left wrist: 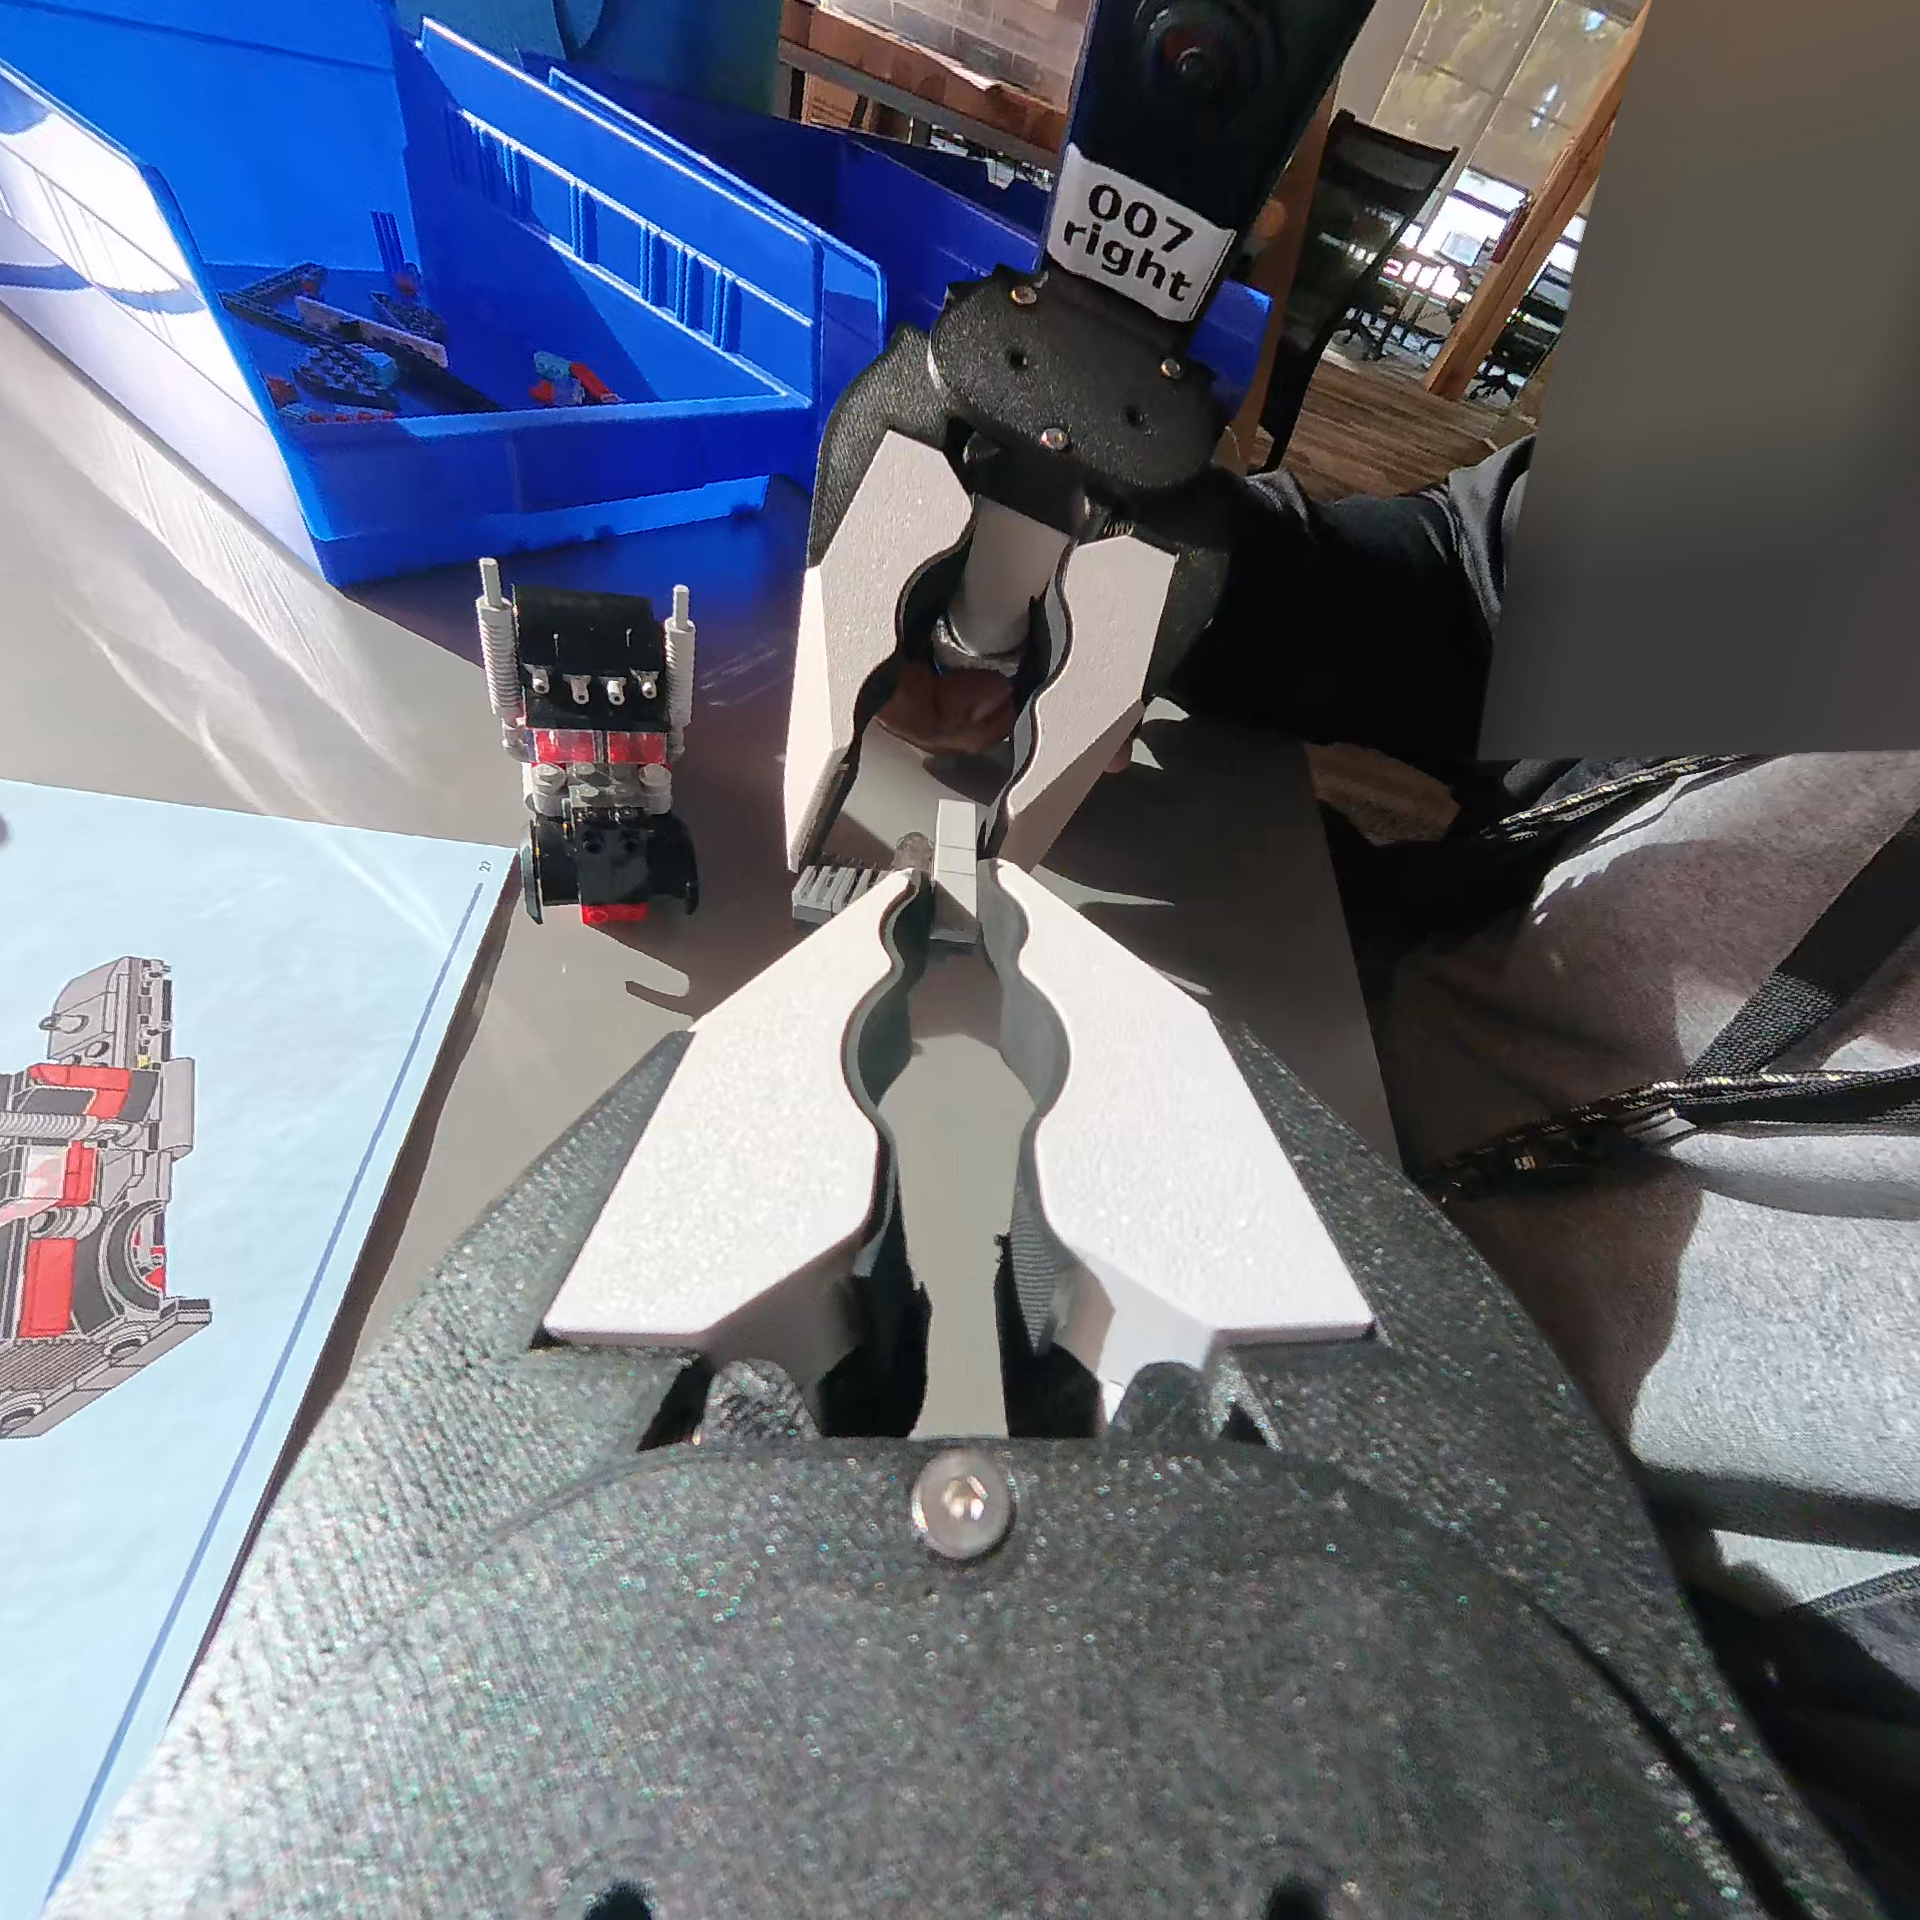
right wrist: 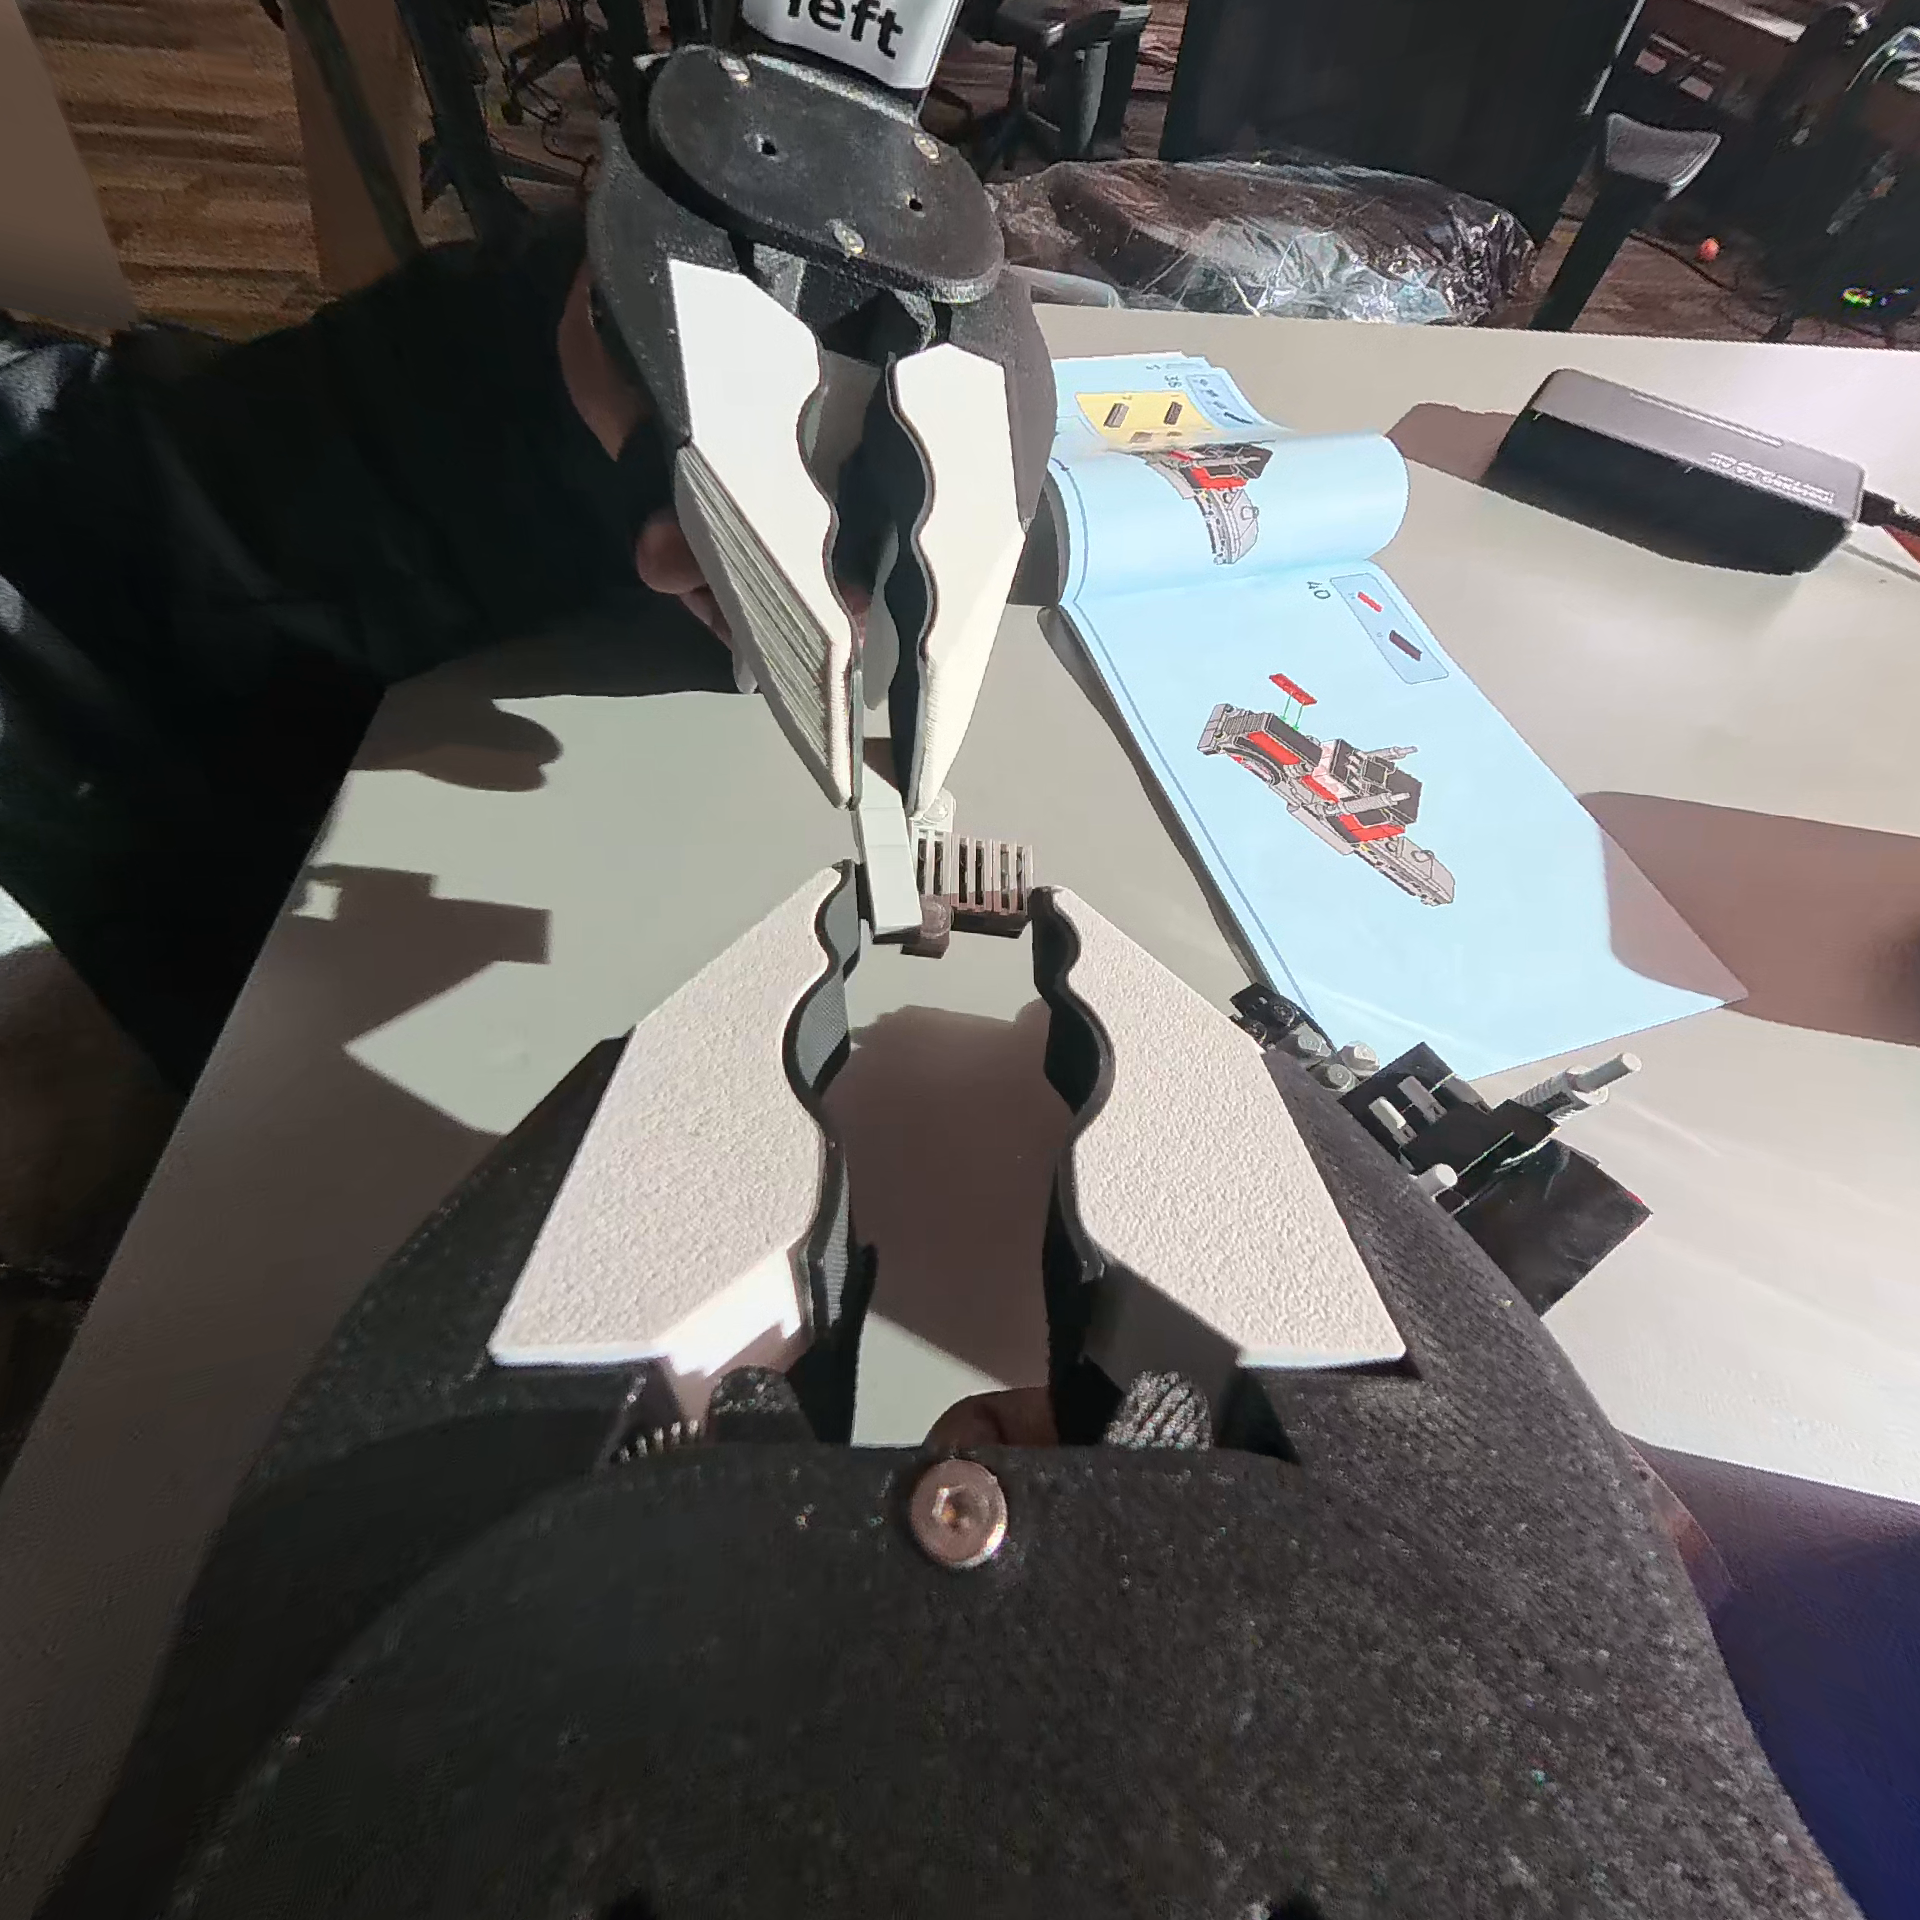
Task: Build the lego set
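My left gripper [left wrist: 951, 894] is shut on a small grey lego assembly [left wrist: 956, 852]: a light grey tile with a dark grey grille piece [right wrist: 977, 873] on its side. It also shows in the right wrist view [right wrist: 883, 805], coming in from the top. My right gripper [right wrist: 940, 899] is open, with its fingertips on either side of the assembly. In the left wrist view it [left wrist: 904, 847] comes down from above. A black, red and grey truck cab model [left wrist: 597, 748] stands on the table, apart from both grippers, and also shows at the right [right wrist: 1455, 1132].
An open light-blue instruction booklet [right wrist: 1351, 779] lies on the grey table [right wrist: 582, 831], also at the left [left wrist: 208, 1143]. Blue bins [left wrist: 582, 343] with loose bricks stand behind the cab. A black box [right wrist: 1683, 488] sits far right. The table edge and a person's dark sleeve [right wrist: 312, 468] are close. The grippers are tip to tip, or close to it.
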### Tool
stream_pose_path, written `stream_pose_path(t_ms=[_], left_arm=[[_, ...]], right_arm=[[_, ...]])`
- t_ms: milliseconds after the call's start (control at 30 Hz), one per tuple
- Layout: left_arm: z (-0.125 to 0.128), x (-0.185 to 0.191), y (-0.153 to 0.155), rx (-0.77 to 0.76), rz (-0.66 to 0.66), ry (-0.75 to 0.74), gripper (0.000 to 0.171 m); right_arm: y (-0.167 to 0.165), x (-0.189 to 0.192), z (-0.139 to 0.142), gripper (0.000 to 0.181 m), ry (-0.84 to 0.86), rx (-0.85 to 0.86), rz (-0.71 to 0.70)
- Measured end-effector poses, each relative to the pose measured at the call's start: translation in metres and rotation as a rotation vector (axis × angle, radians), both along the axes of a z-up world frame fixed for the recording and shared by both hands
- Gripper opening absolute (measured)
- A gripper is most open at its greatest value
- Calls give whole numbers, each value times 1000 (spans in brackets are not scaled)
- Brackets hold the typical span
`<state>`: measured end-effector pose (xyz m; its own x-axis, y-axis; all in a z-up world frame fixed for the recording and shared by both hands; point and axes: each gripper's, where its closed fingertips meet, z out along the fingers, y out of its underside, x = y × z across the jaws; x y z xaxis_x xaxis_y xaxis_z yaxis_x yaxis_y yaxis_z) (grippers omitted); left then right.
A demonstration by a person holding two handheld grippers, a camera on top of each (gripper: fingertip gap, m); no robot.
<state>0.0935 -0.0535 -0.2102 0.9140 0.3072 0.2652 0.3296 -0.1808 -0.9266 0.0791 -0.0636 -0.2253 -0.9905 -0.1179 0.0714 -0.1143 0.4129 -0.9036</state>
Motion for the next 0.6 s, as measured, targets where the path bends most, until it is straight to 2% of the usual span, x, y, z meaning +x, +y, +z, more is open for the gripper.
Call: stream_pose_path(t_ms=[600], left_arm=[[1, -5, -3, 2, 32, 16, 14]], right_arm=[[0, -1, 1, 35, -20, -12, -1]])
